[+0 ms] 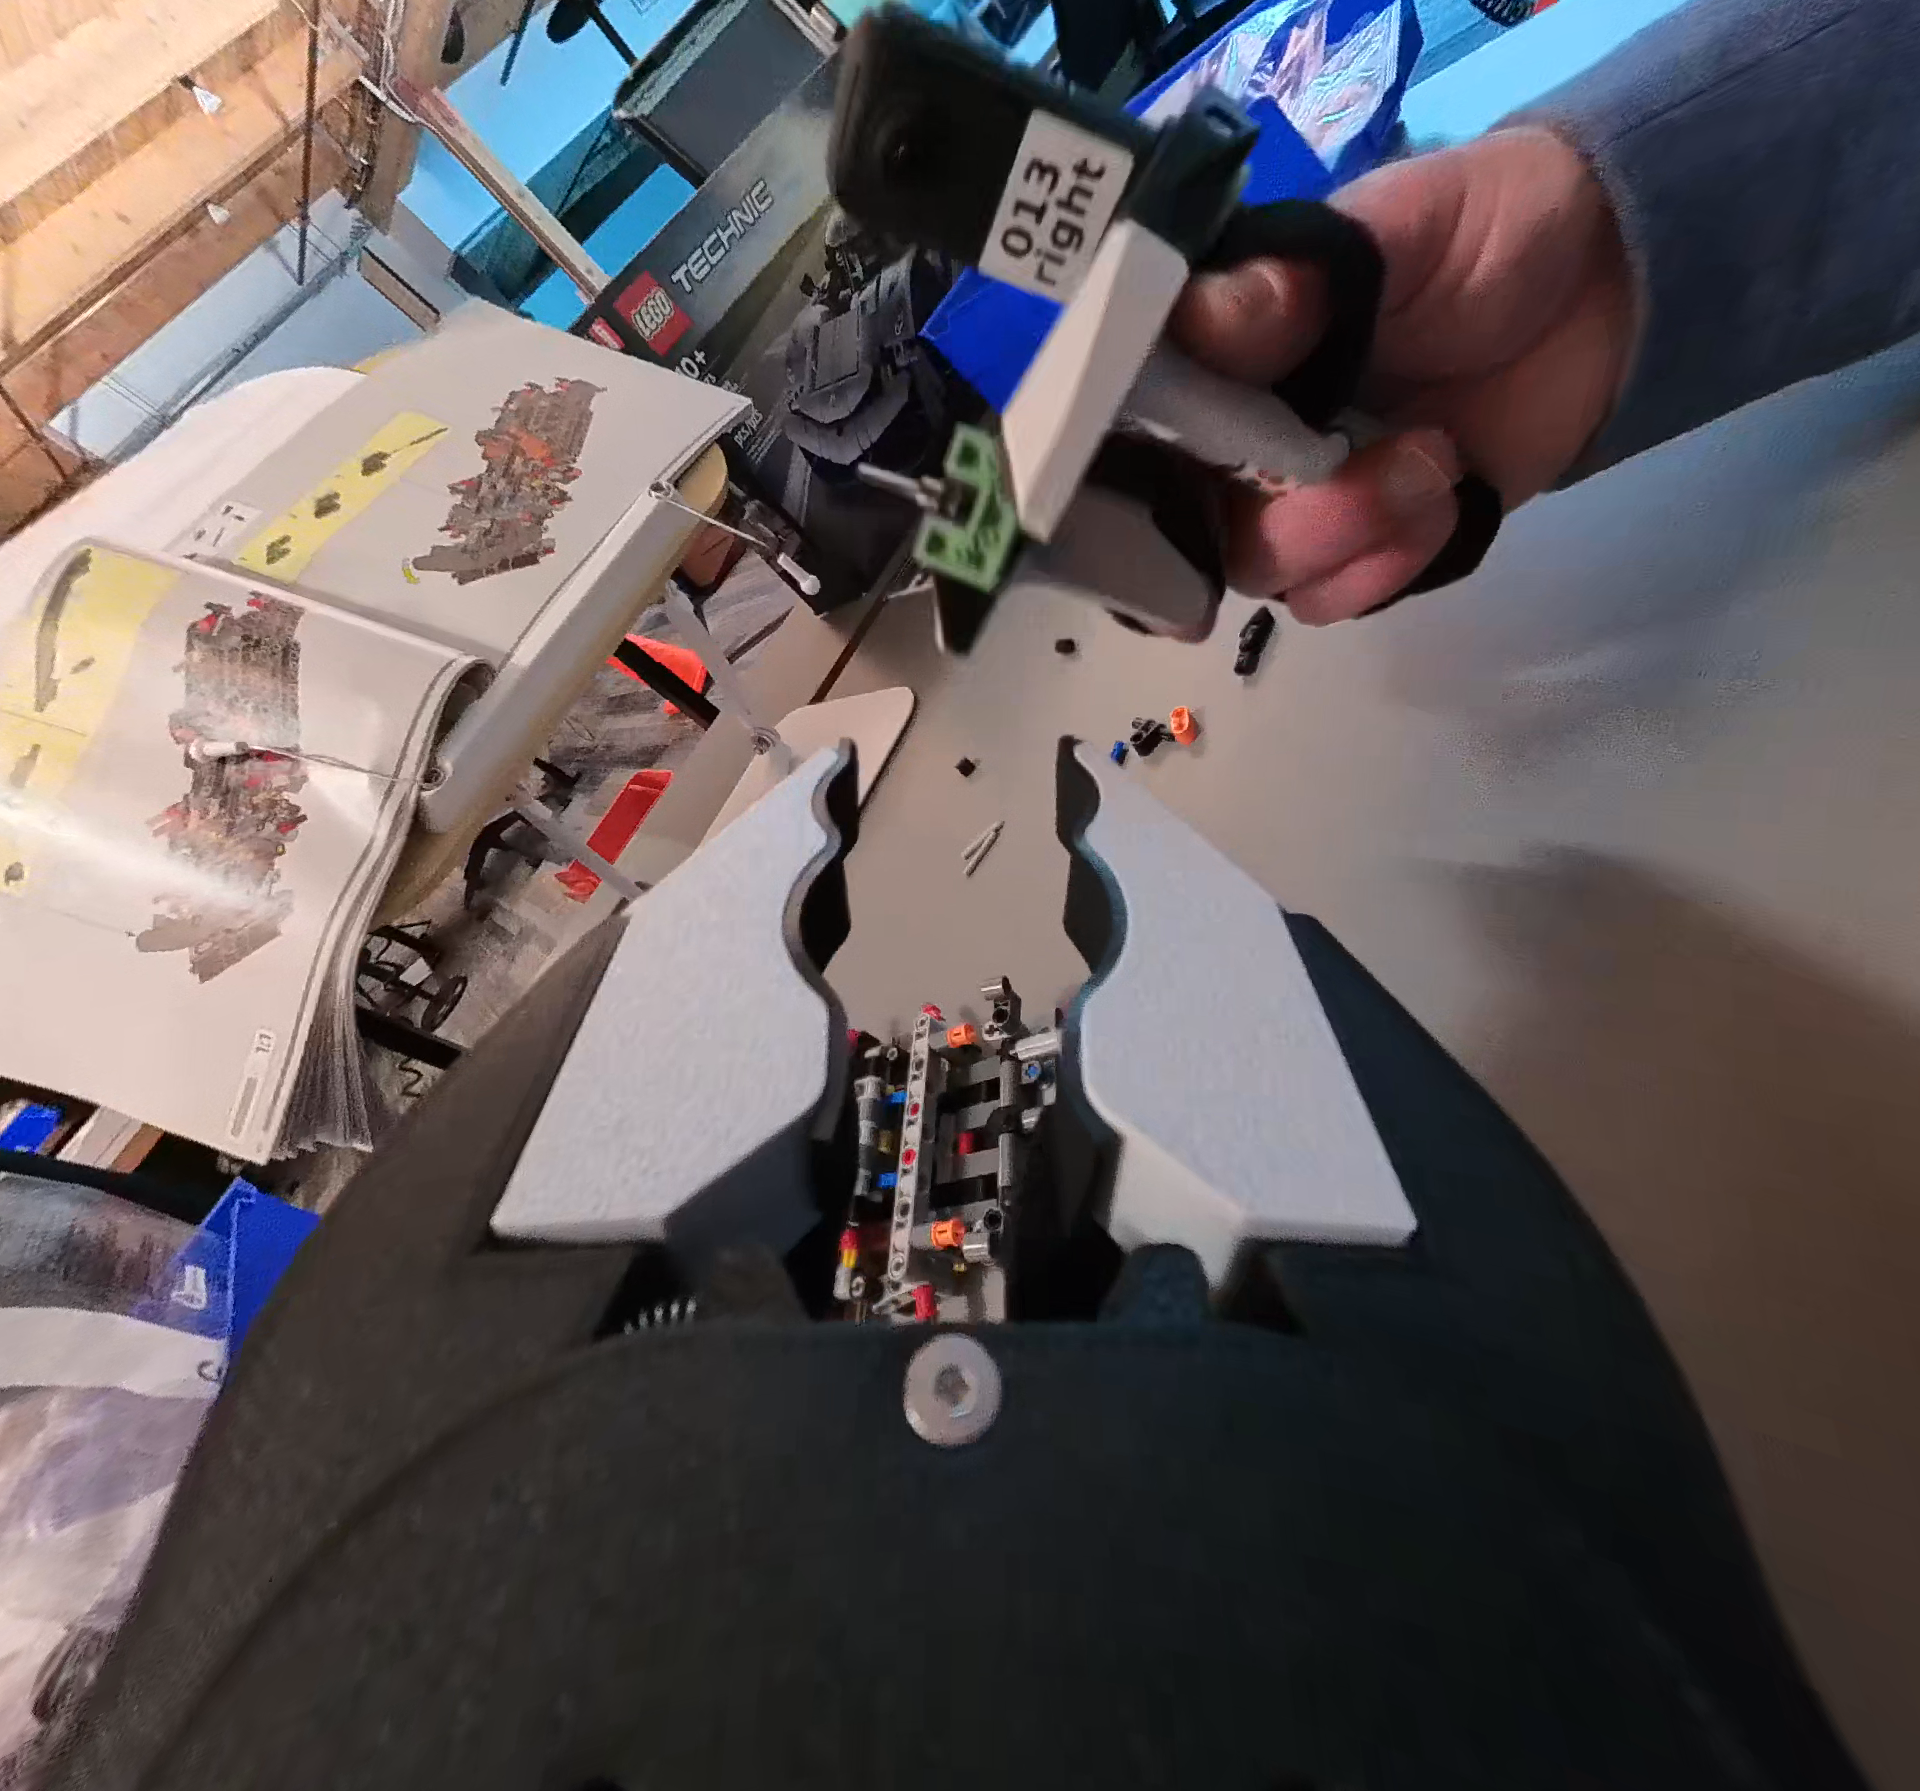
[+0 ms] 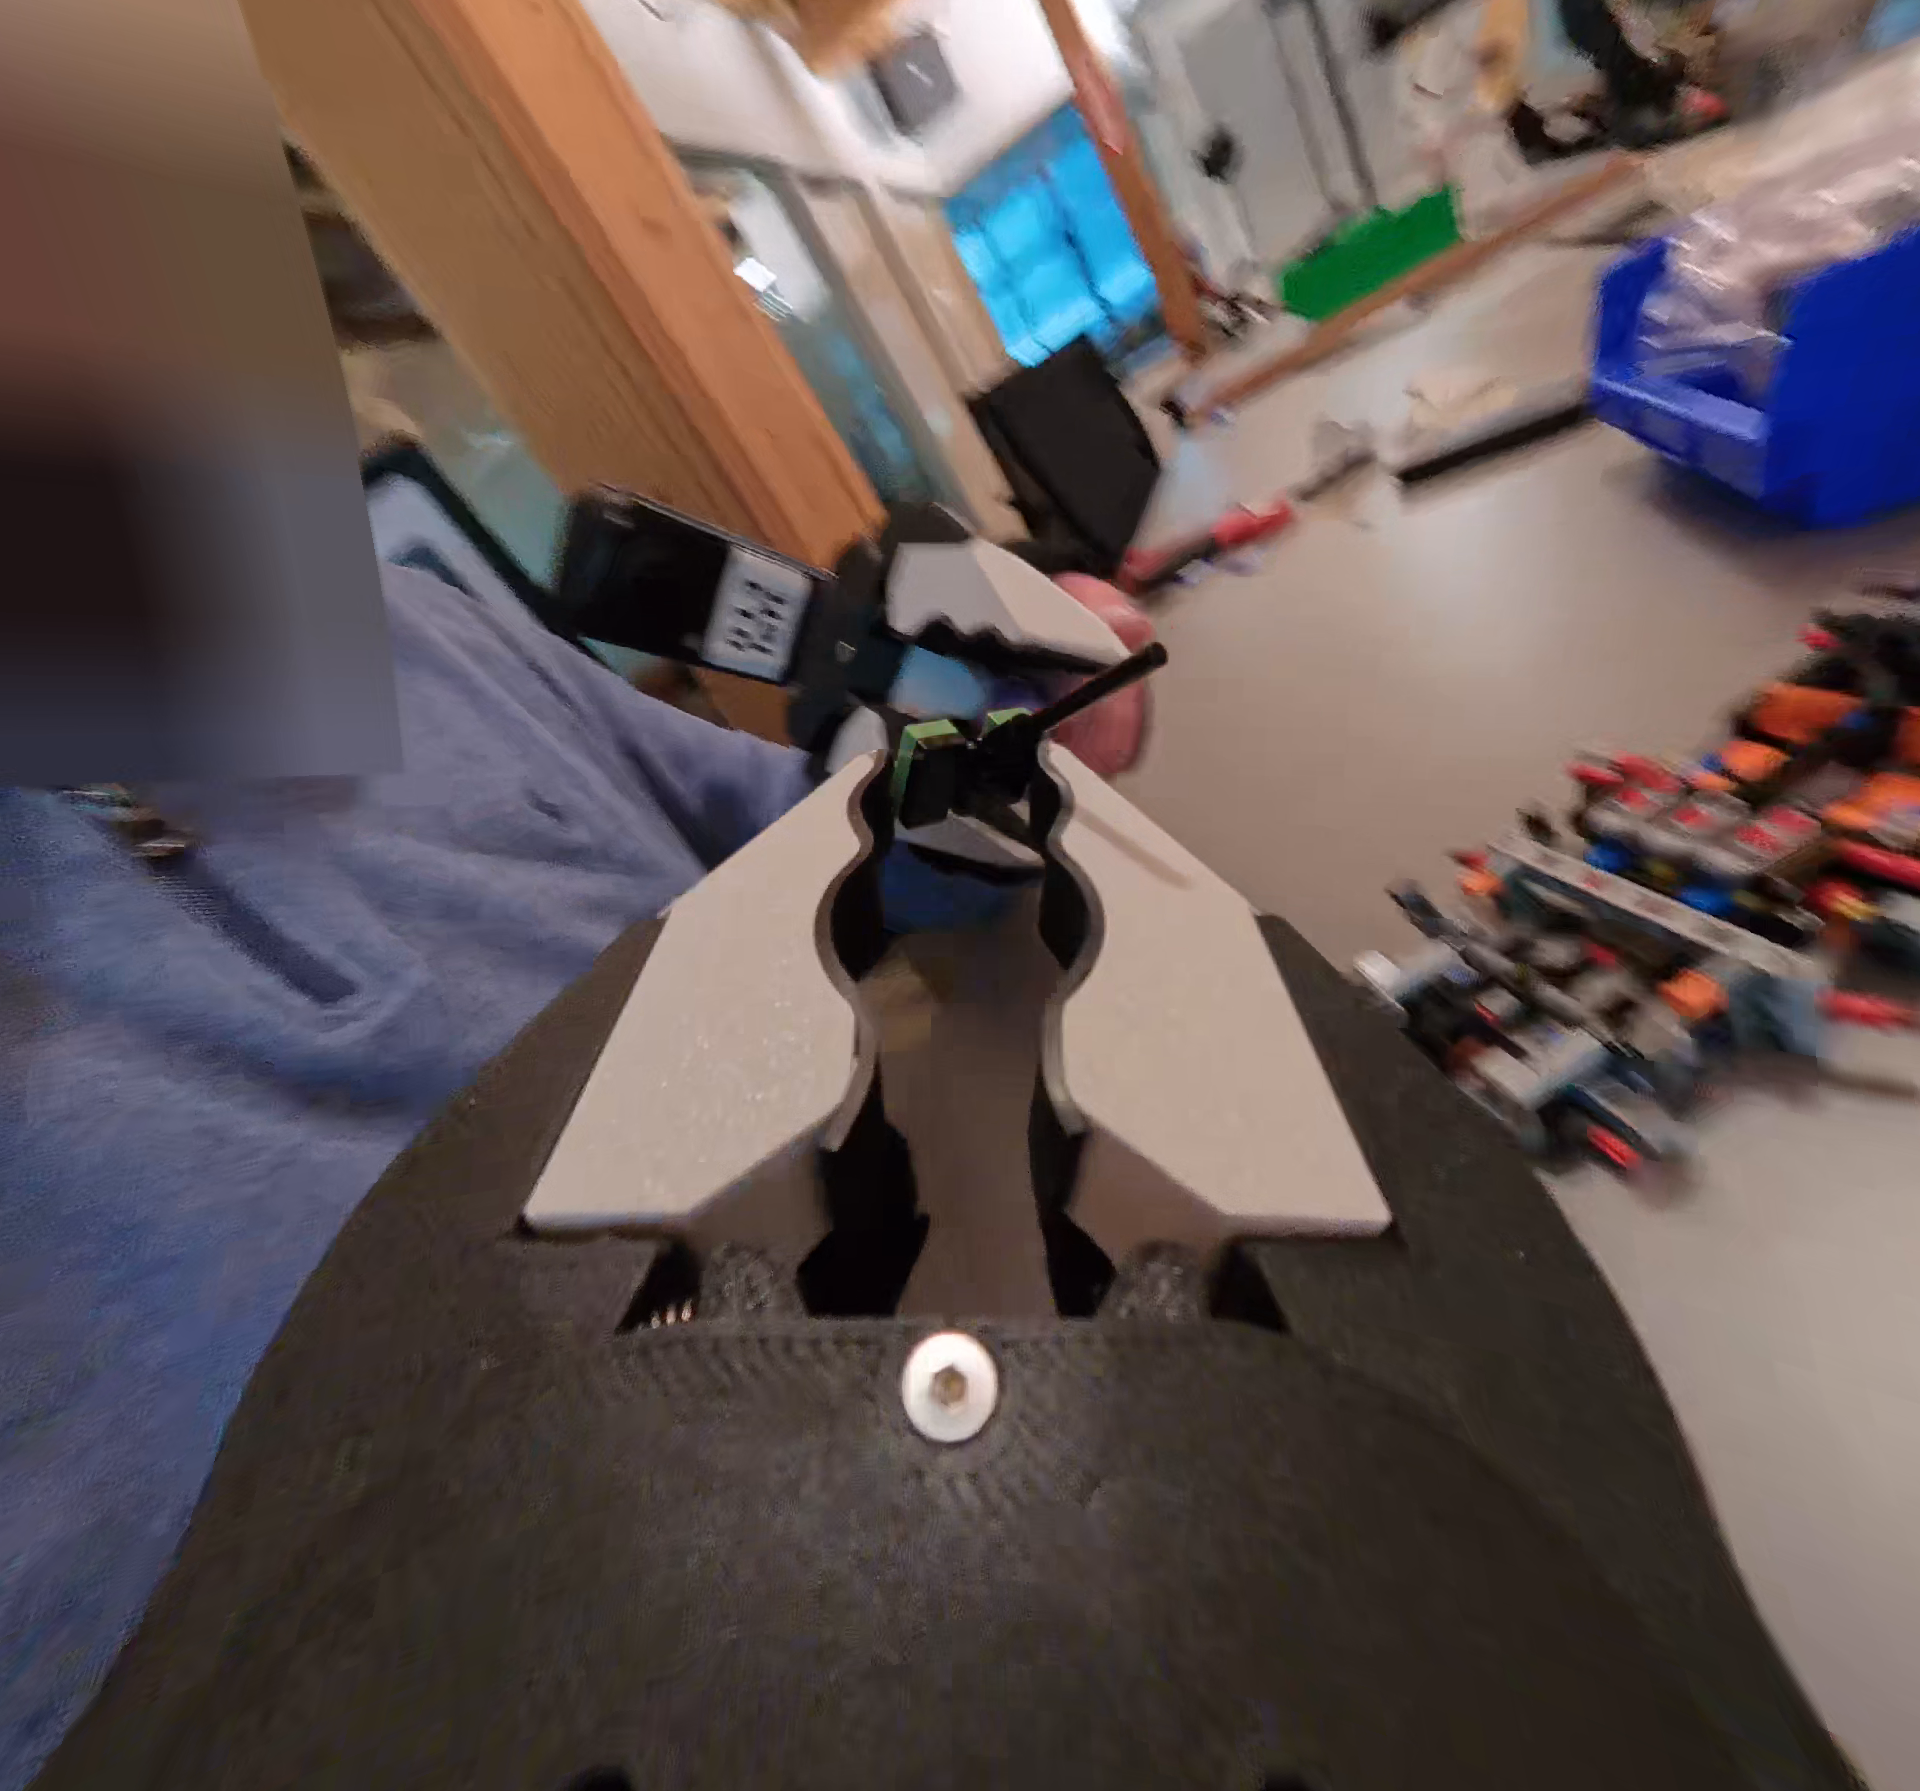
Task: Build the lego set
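My right gripper (image 2: 961,775) is shut on a small green Lego piece (image 2: 914,739) with a black part and a black axle (image 2: 1107,681) sticking out of it. In the left wrist view the right gripper (image 1: 987,578) hangs above the table with the green piece (image 1: 961,526) at its tip. My left gripper (image 1: 956,775) is open and empty. A small grey Technic assembly (image 1: 935,1159) with coloured pins lies on the table below its fingers. The left gripper (image 2: 997,640) also shows just beyond the green piece in the right wrist view.
An open instruction booklet (image 1: 364,598) stands on a holder at the left, a Lego box (image 1: 727,287) behind it. Loose small pieces (image 1: 1164,728) and grey pins (image 1: 982,842) lie on the grey table (image 1: 1455,806). A large partial build (image 2: 1662,962) and a blue bin (image 2: 1766,370) sit at the right. Left and right tips are no more than a few centimetres apart. The small grey Technic assembly (image 1: 935,1159) sits 15 cm or so from the ends of my left fingers.
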### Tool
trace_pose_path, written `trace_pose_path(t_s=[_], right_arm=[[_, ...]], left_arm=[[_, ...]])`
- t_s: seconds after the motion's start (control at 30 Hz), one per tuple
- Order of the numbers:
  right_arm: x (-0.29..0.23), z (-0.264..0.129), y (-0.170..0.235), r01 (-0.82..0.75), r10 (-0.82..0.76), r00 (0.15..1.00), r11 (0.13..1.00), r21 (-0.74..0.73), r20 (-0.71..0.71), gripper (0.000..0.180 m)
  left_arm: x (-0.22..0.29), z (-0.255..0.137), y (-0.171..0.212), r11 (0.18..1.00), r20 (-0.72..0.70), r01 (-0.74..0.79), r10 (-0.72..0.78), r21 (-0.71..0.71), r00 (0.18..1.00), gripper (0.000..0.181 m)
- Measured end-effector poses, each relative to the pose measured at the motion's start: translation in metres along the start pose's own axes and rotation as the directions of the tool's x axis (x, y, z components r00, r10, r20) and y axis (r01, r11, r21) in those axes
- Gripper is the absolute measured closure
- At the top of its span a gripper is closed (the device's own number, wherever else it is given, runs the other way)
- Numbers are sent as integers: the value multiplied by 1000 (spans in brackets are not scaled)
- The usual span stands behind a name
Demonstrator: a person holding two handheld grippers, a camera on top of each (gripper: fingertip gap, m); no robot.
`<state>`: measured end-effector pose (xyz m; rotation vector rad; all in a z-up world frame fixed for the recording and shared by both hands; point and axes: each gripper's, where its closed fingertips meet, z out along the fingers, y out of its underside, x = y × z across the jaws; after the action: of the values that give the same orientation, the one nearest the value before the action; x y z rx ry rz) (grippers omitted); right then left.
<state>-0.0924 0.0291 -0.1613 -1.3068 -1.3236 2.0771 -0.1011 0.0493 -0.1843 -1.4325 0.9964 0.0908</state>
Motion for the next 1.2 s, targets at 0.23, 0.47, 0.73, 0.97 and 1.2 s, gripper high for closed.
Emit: trace_pose_path(t_s=[0.23, 0.47, 0.73, 0.97, 1.2], right_arm=[[-17, -12, -19, -73, 44, 970, 991, 116, 237, 157], [-19, -12, -26, -65, 29, 962, 990, 124, 272, 157], [-21, -12, -28, -78, 37, 954, 989, 129, 299, 157], [-20, -13, -26, -66, 29, 957, 990, 121, 287, 157], [-6, -14, -12, -26, 20, 986, 999, 35, 164, 157]], left_arm=[[2, -1, -4, 1000, -9, -21, 21, 8, 1000, 148], [-2, -3, -5, 1000, -2, -18, 18, 16, 1000, 150], [-4, -4, -3, 1000, 1, -14, 14, 9, 1000, 150], [-10, -5, 2, 999, 15, -28, 28, -16, 1000, 150], [-37, -21, 63, 972, -30, -7, 0, -235, 1000, 151]])
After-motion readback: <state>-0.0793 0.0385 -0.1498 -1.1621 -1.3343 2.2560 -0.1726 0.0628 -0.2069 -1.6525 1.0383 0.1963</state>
